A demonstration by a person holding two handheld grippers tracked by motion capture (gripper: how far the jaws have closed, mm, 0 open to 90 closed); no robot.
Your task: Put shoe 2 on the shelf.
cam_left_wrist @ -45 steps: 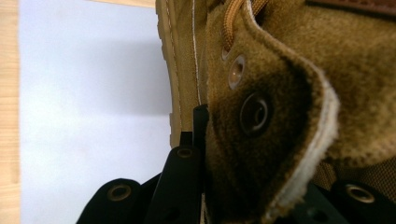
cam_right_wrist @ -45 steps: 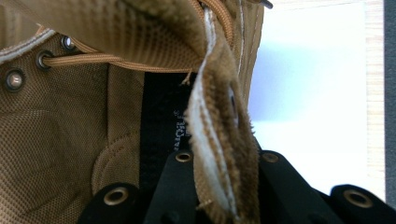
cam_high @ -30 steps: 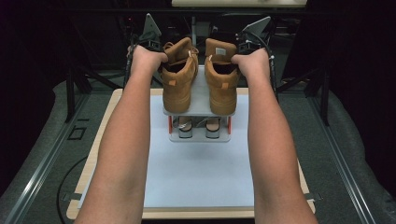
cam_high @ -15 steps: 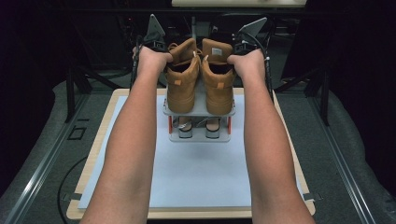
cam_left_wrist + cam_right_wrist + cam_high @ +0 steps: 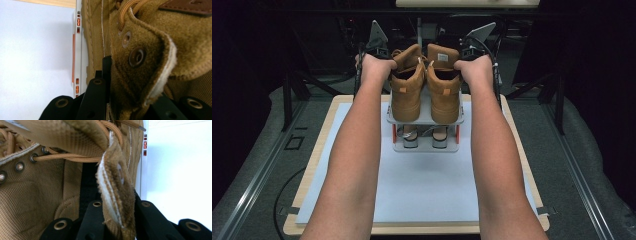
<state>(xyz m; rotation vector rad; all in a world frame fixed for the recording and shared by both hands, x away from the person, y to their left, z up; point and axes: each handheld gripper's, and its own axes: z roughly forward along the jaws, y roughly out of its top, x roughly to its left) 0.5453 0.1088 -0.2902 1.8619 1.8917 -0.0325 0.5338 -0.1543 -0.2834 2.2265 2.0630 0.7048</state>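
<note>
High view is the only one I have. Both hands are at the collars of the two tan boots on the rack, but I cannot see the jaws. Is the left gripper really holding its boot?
Observer: Yes. In the left gripper view the left gripper has its jaws closed on the eyelet flap of the left boot.
Operator: And the right one?
Observer: The same. The right gripper pinches the collar edge of the right boot; the white lining shows between its jaws.
Operator: Is something beside that boot?
Observer: The rack edge with orange marks, then the pale mat.
</note>
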